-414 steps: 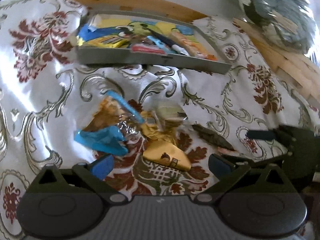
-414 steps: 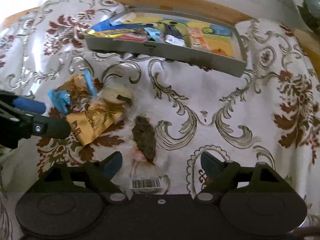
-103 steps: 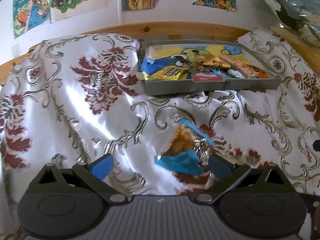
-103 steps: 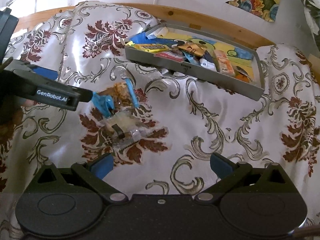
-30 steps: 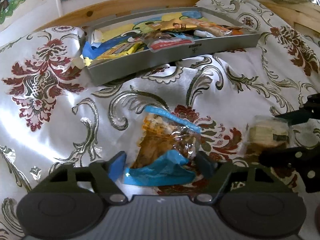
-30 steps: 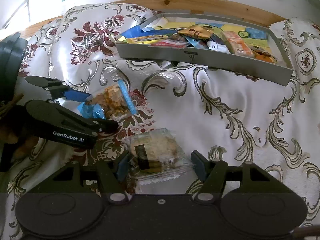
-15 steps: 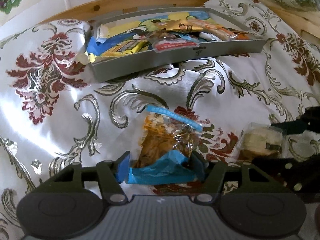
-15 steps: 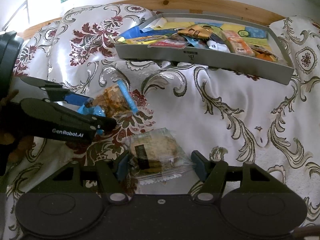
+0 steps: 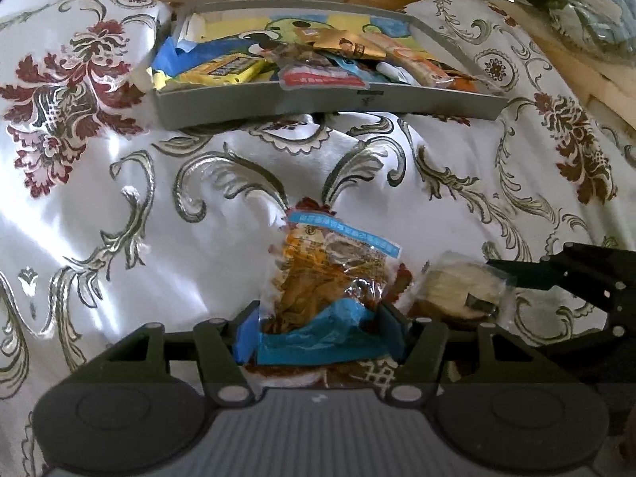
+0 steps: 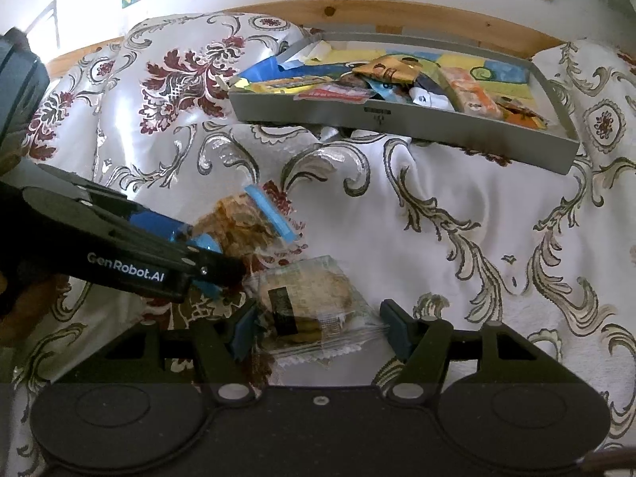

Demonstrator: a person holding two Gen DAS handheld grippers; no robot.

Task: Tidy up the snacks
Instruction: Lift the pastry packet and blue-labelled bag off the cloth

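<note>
A clear snack bag (image 9: 330, 270) of orange-brown pieces with blue ends lies on the flowered cloth. My left gripper (image 9: 318, 334) is shut on its near blue end, both pads pressing it. The right wrist view shows the same bag (image 10: 242, 218) with the left gripper (image 10: 210, 250) reaching in from the left. Beside it lies a clear cookie packet (image 10: 306, 290), and my right gripper (image 10: 318, 330) is shut on its near end. The packet (image 9: 457, 290) and the right gripper (image 9: 505, 302) show at the right of the left wrist view. A grey tray (image 10: 397, 123) with several snacks sits farther back.
The tray's front wall (image 9: 318, 99) faces me, resting unevenly on the rumpled cloth (image 9: 119, 198). A wooden rail (image 10: 397, 12) runs behind it under a wall with posters. A dark plastic-wrapped bundle (image 9: 576, 4) sits at the far right.
The left jaws have closed in on the blue end of the snack bag, and the left gripper has rolled a little. The right gripper and the cookie packet have not moved.
</note>
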